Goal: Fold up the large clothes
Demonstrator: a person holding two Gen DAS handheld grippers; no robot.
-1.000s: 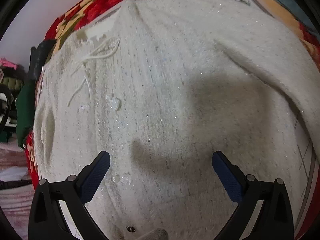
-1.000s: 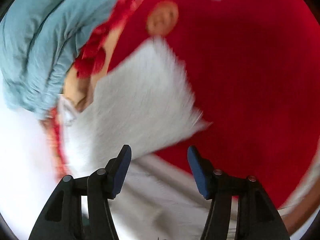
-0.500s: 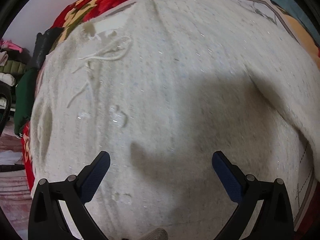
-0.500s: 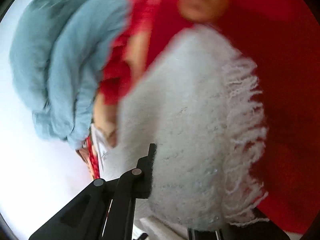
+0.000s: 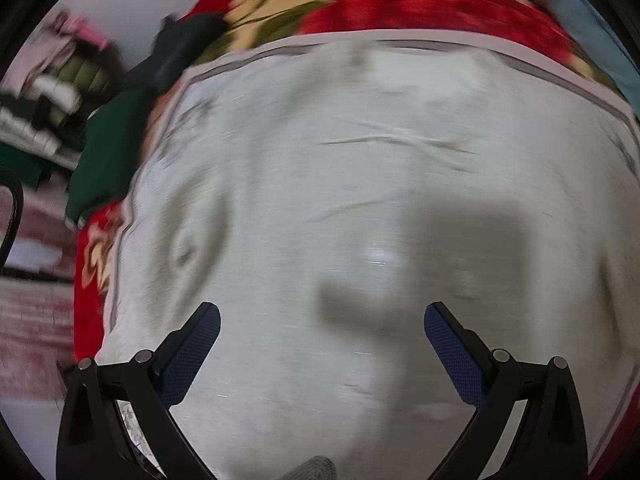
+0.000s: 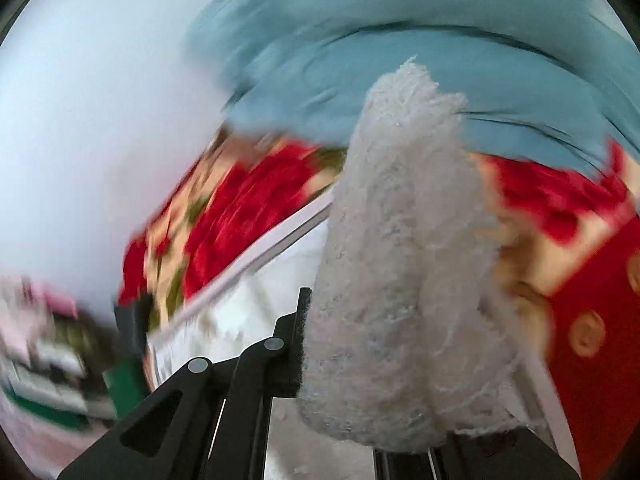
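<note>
Two grippers in view, both frames motion-blurred. Left gripper [image 5: 322, 344]: fingers [image 5: 192, 354] spread wide, nothing between them, poised over the white fuzzy sweater [image 5: 360, 208]. Sweater lies flat on a white sheet with a grey border stripe [image 5: 420, 38], on a red floral blanket [image 5: 400, 4] covering the bed. Dark green cloth [image 5: 108, 152] and a clothes pile [image 5: 48, 92] at far left, off the sweater. Right gripper [image 6: 384, 360]: fingers [image 6: 302, 344] clamped on a bunched fringed end of the sweater, which stands up and hides the far finger. Behind it, a light blue fabric [image 6: 400, 40] over the blanket.
</note>
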